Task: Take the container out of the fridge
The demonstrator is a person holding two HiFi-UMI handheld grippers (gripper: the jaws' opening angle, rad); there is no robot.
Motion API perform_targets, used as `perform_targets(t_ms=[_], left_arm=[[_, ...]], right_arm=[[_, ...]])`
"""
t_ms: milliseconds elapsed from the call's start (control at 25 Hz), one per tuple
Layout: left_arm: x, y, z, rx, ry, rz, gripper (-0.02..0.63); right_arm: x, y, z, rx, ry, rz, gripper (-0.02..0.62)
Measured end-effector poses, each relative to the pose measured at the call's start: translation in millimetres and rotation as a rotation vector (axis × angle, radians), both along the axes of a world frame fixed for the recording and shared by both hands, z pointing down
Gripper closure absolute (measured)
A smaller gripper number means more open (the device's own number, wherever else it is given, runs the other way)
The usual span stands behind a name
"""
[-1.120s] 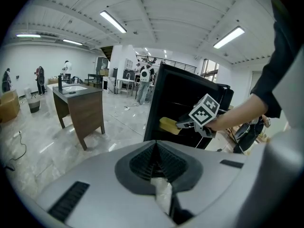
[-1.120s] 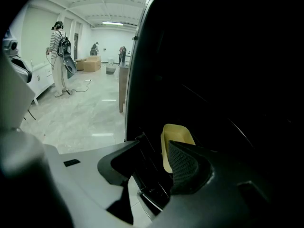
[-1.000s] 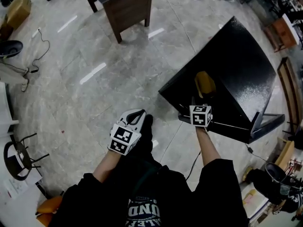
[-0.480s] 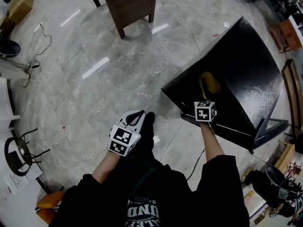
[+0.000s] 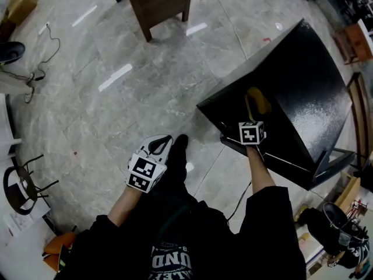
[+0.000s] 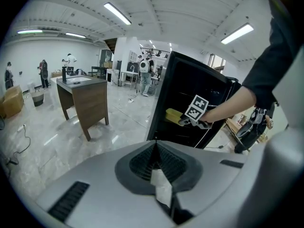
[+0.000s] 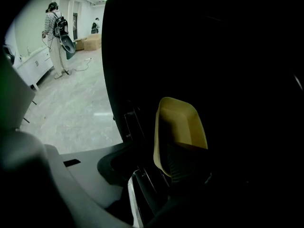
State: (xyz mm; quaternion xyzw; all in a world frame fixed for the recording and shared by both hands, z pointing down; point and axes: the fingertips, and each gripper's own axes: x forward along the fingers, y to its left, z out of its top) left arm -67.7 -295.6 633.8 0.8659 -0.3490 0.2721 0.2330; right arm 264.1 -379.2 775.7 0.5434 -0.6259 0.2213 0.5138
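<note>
At the front of the black fridge (image 5: 303,80), a yellow oblong container (image 7: 180,127) sits just inside, its long axis pointing away from the person into the dark interior. It looks empty, light and thin-walled, likely to flex, so its near end wall suits gripping. Right tongs (image 7: 183,161) are clamped on that wall; left tongs (image 6: 156,167) hang closed together, empty.

Glossy black fridge (image 5: 303,80); matt yellow container (image 5: 257,102); polished stone floor (image 5: 145,92).
</note>
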Motion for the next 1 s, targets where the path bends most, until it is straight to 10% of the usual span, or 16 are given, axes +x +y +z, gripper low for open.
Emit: perform_targets(t_ms=[1000], left_arm=[[-14,8,11,-0.035,-0.036,-0.011,0.592]], right_arm=[[11,4,13,-0.110,-0.022,0.028,0.549]])
